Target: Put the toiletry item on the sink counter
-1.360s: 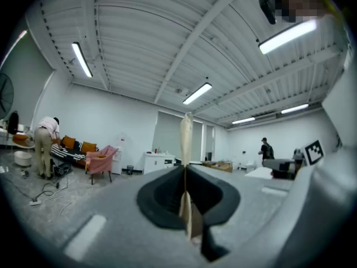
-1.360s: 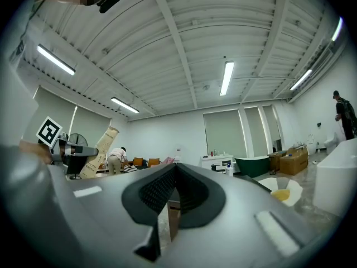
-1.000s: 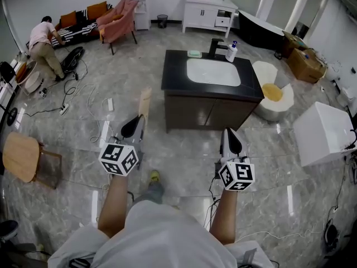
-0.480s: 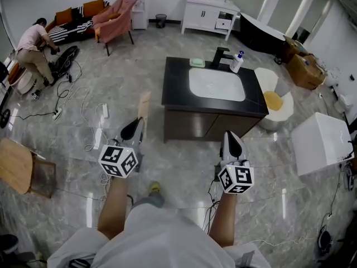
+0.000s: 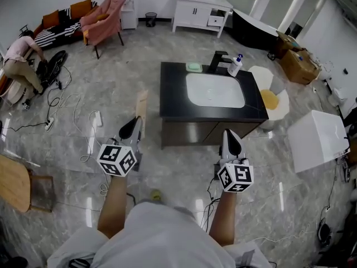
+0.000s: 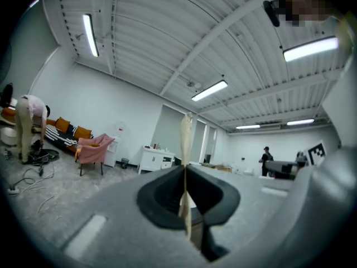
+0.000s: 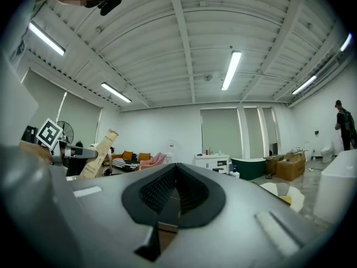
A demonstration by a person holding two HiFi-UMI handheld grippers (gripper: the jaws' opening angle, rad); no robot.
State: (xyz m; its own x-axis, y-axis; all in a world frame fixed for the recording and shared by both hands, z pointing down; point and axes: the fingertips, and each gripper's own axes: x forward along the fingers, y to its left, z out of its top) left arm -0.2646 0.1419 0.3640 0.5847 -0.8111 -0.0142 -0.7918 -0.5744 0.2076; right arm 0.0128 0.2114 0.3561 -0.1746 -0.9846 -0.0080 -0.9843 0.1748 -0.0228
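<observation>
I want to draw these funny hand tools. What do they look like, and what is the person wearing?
The left gripper and the right gripper match. Each is pale grey, with black padded jaws that narrow to a point. At the back of each sits a white cube printed with black square markers. The person wears a white short-sleeved top.

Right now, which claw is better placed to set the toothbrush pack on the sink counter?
Left. The left claw is shut on the toothbrush pack, and the sink counter lies ahead of it. The right claw is shut on nothing, so it would first need a handover.
</observation>
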